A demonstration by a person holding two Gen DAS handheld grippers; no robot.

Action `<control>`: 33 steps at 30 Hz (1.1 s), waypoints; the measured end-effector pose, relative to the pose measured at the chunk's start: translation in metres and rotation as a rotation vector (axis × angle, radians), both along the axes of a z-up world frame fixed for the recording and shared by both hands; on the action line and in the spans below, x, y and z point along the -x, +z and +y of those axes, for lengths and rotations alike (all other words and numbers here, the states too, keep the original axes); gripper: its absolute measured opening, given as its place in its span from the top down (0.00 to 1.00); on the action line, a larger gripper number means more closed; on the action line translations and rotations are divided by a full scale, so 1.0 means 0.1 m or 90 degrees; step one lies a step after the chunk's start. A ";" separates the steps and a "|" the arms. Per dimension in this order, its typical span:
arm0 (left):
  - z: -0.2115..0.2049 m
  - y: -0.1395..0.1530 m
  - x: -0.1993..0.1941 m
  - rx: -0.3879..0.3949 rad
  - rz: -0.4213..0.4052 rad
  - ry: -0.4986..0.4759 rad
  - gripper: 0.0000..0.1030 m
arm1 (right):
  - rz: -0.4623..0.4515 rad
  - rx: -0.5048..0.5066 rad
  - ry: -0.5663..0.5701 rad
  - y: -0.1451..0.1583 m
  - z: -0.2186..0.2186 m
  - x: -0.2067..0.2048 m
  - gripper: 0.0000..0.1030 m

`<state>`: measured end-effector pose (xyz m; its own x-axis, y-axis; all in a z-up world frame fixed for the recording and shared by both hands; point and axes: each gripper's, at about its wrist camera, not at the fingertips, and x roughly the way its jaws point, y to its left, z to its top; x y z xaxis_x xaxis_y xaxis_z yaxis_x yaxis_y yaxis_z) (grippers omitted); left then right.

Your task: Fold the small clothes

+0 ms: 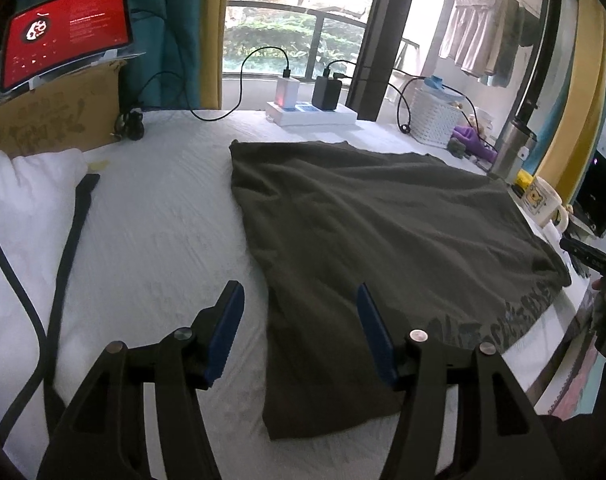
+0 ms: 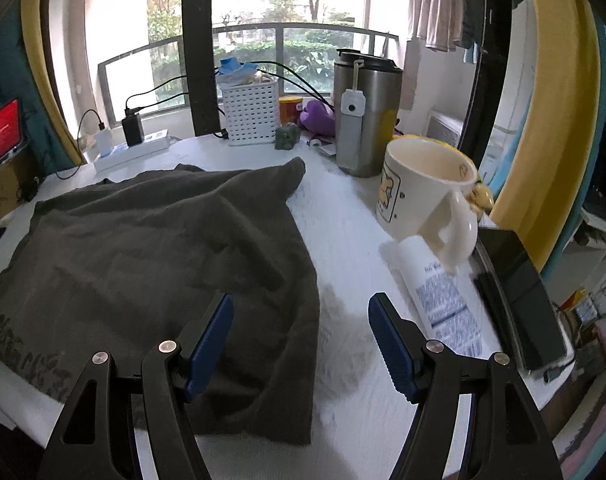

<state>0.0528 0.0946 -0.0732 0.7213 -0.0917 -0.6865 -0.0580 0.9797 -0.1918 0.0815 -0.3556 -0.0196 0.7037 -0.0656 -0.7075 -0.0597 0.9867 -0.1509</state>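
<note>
Left claw (image 1: 299, 334): wide open, empty, hovering over the white desk (image 1: 163, 240). Left finger above bare desk, right finger above the near left edge of the dark olive garment (image 1: 383, 232).

Far left of left claw: white pillow (image 1: 27, 208) with a black cable (image 1: 15, 280) across it. Beyond that, cardboard box (image 1: 51, 116) carrying a red-screen tablet (image 1: 65, 32). Straight ahead at the far desk edge: white power strip (image 1: 311, 114) with a white charger (image 1: 287, 92) and a black charger (image 1: 326, 90) plugged in. Ahead-right: white slotted basket (image 1: 435, 116), steel tumbler (image 1: 515, 148), cream mug (image 1: 541, 204).

Garment lying flat and spread on the desk, lightly wrinkled, grey print along the near hem, ahead and right of the left claw. Right claw partly visible at the far right edge of the left view, state unreadable there.

Right claw (image 2: 301, 340): wide open, empty. Left finger above the garment's (image 2: 163, 248) near right corner, right finger above bare desk (image 2: 343, 232). Garment spreading ahead and left of this claw.

Just right of right claw: white tube (image 2: 439, 288) lying on the desk, touching the cream mug (image 2: 423, 188) behind it. Ahead: steel tumbler (image 2: 367, 116), white basket (image 2: 250, 114), purple toy (image 2: 317, 114). Right of the tube: black flat device (image 2: 523, 300) at the desk edge.
</note>
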 end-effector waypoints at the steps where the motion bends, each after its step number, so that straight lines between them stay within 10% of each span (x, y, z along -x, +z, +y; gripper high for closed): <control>1: 0.00 0.00 0.03 -0.002 0.000 0.000 0.43 | 0.003 -0.003 -0.001 -0.01 -0.02 0.04 0.30; 16: -0.14 -0.18 0.48 -0.029 0.038 -0.041 0.27 | 0.043 -0.061 0.013 -0.32 -0.25 0.52 0.31; 26: -0.25 -0.44 0.45 -0.080 0.072 -0.058 0.27 | 0.033 -0.070 0.040 -0.35 -0.23 0.54 0.89; 30: -0.31 -0.41 0.44 -0.104 0.060 -0.069 0.88 | 0.011 -0.060 0.042 -0.21 -0.24 0.56 0.91; 33: -0.27 -0.32 0.44 -0.098 0.050 -0.064 0.90 | -0.007 -0.042 0.042 -0.05 -0.25 0.55 0.92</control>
